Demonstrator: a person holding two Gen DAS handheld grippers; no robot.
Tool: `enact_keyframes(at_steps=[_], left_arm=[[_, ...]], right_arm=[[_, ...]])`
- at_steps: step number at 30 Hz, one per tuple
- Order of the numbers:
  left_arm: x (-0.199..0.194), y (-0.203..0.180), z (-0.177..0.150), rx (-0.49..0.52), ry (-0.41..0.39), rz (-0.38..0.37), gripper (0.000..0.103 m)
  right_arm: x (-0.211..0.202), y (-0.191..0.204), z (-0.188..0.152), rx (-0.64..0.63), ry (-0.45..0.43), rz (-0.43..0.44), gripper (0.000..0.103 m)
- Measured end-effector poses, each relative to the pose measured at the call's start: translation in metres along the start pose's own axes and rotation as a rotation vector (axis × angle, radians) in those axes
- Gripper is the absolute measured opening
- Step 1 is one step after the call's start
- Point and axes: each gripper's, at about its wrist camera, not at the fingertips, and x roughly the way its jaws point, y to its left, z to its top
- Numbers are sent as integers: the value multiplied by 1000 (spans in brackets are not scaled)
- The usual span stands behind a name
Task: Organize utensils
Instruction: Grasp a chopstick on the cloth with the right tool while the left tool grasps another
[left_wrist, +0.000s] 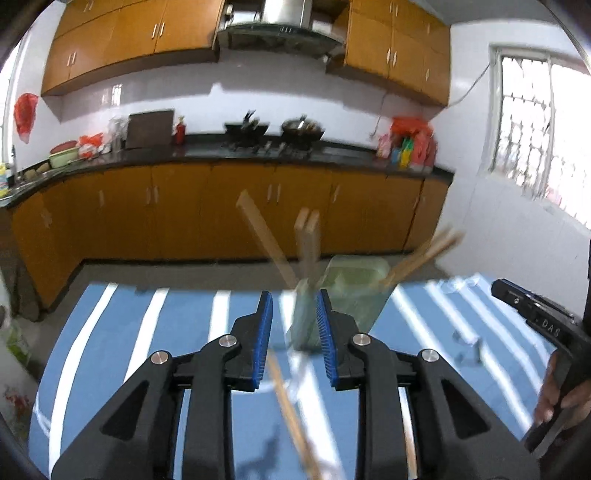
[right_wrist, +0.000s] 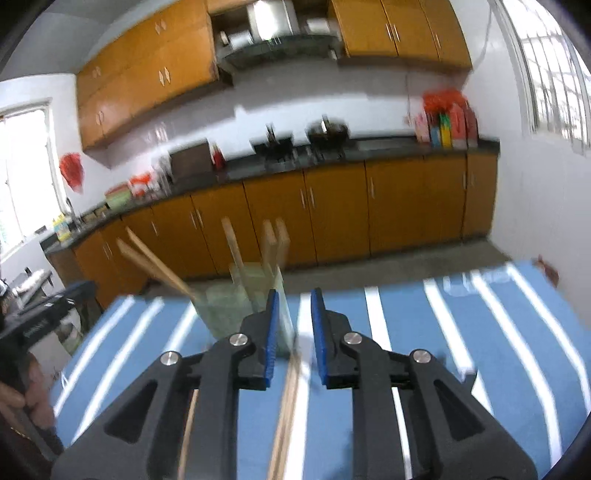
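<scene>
A pale green see-through holder (left_wrist: 354, 291) stands near the far edge of the blue striped tablecloth (left_wrist: 147, 332), with several wooden chopsticks (left_wrist: 266, 236) leaning out of it. My left gripper (left_wrist: 294, 299) hovers just in front of it, open, with nothing between the blue pads. One loose chopstick (left_wrist: 291, 413) lies on the cloth below its jaws. In the right wrist view the holder (right_wrist: 229, 299) sits left of centre. My right gripper (right_wrist: 294, 295) is open and empty above loose chopsticks (right_wrist: 286, 410); another chopstick (right_wrist: 188, 424) lies further left. Both views are motion-blurred.
A hand (left_wrist: 561, 398) holds the other gripper's handle (left_wrist: 535, 317) at the right edge. Crumpled clear plastic (right_wrist: 458, 284) lies near the table's far right corner. Beyond the table are a strip of floor and orange kitchen cabinets (left_wrist: 258, 214) under a dark counter.
</scene>
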Motion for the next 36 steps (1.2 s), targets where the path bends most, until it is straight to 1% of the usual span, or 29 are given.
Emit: enact_keyframes(at_steps=[2,5,7,9,12,19,27,28,29,32,36], left_arm=[[12,6,-26,-2,64,24,26],[25,16,-56,-17,138,67,26],[33,24,-78,-50,194,80,26],[36,28,-92,-73,225,91,26],[38,33,-109,-99,258,94,26],[41,36,-129,-128,300,81,26],[46,28,-134,-135,325,46,26],[47,27,-134,-136,328,39,26],[47,26,-134,-138,331,31,26],[50,22,-134,-141,337,4,26],[53,15,-135,-137,346,-27,26]], right_arm=[[19,-4,-25,17,82,-18,19],[49,-5,-68,41,219,-12,18],[60,0,-88,43,271,1,18],[68,3,-103,38,311,10,16],[78,11,-117,30,349,22,15],[91,19,-127,2,386,17,14],[95,25,-126,-44,384,-9,13],[95,25,-126,-51,381,-22,9],[95,24,-126,-52,379,-28,8],[95,15,-124,-37,368,-69,8],[93,-11,-119,25,349,-143,8]])
